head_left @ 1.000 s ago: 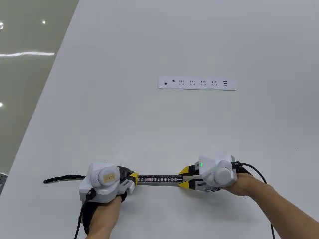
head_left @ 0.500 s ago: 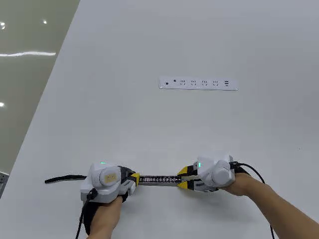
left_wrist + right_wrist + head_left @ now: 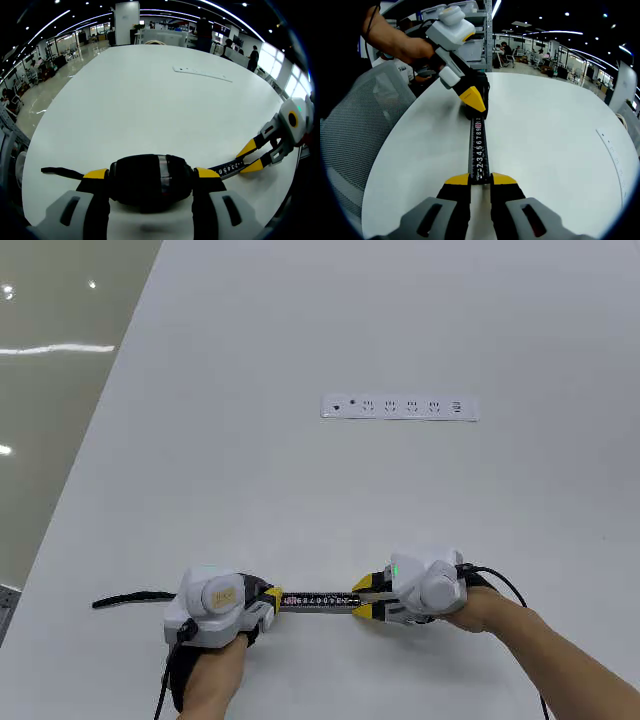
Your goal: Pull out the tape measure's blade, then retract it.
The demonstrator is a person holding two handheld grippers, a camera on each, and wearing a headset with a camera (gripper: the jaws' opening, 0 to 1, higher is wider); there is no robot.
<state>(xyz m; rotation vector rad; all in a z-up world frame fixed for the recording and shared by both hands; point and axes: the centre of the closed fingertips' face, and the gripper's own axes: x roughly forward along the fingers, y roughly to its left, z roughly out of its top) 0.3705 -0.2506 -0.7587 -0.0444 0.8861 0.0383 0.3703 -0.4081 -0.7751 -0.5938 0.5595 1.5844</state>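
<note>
Two grippers sit low on the white table (image 3: pixel 300 490): the left gripper (image 3: pixel 270 600) clamps the black tape measure (image 3: pixel 150 181), and the right gripper (image 3: pixel 365 597) pinches the end of its blade (image 3: pixel 318 600), drawn out a short way between them. A power strip (image 3: pixel 400 407) lies well apart, and a black strap (image 3: pixel 130 598) lies left of the tape measure.

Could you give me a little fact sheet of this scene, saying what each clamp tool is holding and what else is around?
left gripper: jaws shut on the black tape measure
right gripper: jaws shut on the blade tip
blade: partly pulled out, numbers up, spanning between the grippers
table: white; power strip farther back
</note>
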